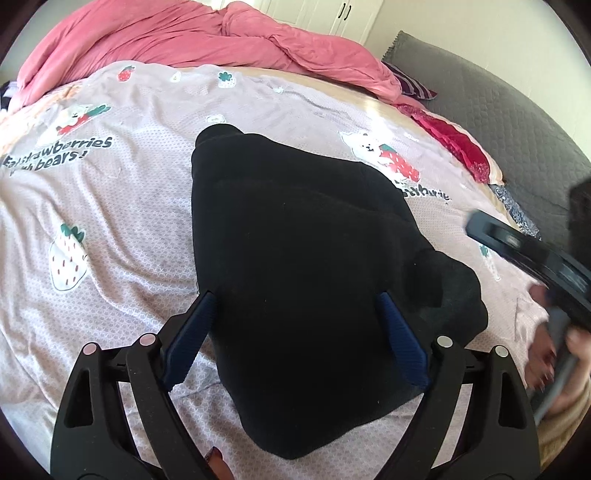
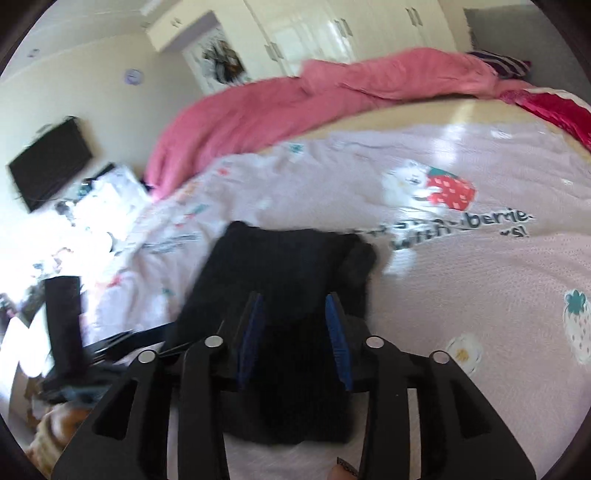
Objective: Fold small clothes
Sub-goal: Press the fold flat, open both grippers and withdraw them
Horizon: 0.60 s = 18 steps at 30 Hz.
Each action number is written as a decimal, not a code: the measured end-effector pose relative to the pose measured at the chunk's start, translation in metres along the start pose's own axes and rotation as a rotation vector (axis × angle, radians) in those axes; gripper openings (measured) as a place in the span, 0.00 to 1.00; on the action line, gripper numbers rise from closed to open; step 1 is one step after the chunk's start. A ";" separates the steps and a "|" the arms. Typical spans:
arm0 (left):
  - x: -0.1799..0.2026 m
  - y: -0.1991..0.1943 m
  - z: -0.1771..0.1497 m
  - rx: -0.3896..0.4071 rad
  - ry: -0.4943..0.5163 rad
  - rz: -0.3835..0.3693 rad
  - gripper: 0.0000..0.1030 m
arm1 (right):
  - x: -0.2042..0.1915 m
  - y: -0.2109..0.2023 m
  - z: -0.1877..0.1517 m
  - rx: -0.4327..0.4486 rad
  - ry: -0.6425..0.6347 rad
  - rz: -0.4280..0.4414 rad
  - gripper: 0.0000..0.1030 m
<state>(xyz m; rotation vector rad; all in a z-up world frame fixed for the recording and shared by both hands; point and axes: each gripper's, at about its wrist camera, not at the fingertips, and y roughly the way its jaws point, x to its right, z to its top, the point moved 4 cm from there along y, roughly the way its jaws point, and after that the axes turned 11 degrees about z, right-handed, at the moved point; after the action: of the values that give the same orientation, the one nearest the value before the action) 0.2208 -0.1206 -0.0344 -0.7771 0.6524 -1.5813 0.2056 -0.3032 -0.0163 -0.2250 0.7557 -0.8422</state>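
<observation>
A black garment [image 1: 314, 277] lies folded on the pale pink strawberry-print sheet [image 1: 129, 206]. My left gripper [image 1: 295, 299] hovers over its near half, jaws wide apart, with the blue pads [image 1: 192, 332] on either side of the cloth and not pressing it. In the right wrist view the same garment [image 2: 288, 258] lies under my right gripper [image 2: 293, 299]. Its jaws are partly apart, with a clear gap between the blue pads [image 2: 336, 332] and nothing pinched. The right gripper [image 1: 524, 254] also shows blurred at the left view's right edge, held by a hand [image 1: 546, 365].
A bunched pink duvet [image 1: 207, 37] lies along the far side of the bed. A red pillow [image 1: 458, 144] and a grey quilted headboard [image 1: 498, 110] are at the right. White wardrobes [image 2: 332, 33], a wall-mounted TV [image 2: 51, 162] and clutter [image 2: 92, 206] stand beyond the bed's left edge.
</observation>
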 end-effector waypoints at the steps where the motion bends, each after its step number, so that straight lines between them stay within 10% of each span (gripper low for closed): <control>1: -0.001 0.000 0.000 0.000 -0.002 0.001 0.79 | -0.005 0.000 -0.004 -0.013 0.004 0.015 0.36; 5: -0.003 -0.005 -0.005 0.007 -0.011 -0.004 0.79 | -0.008 0.014 -0.023 -0.078 0.065 0.045 0.33; 7: -0.004 -0.008 -0.007 0.008 -0.019 -0.011 0.79 | -0.001 0.023 -0.033 -0.119 0.088 0.015 0.07; 18: -0.010 -0.018 -0.018 0.016 -0.032 -0.011 0.79 | 0.026 0.022 -0.058 -0.097 0.226 0.003 0.18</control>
<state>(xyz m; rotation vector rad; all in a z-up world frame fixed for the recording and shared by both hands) 0.1964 -0.1081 -0.0324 -0.7940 0.6125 -1.5785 0.1899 -0.3018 -0.0815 -0.2171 1.0101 -0.8379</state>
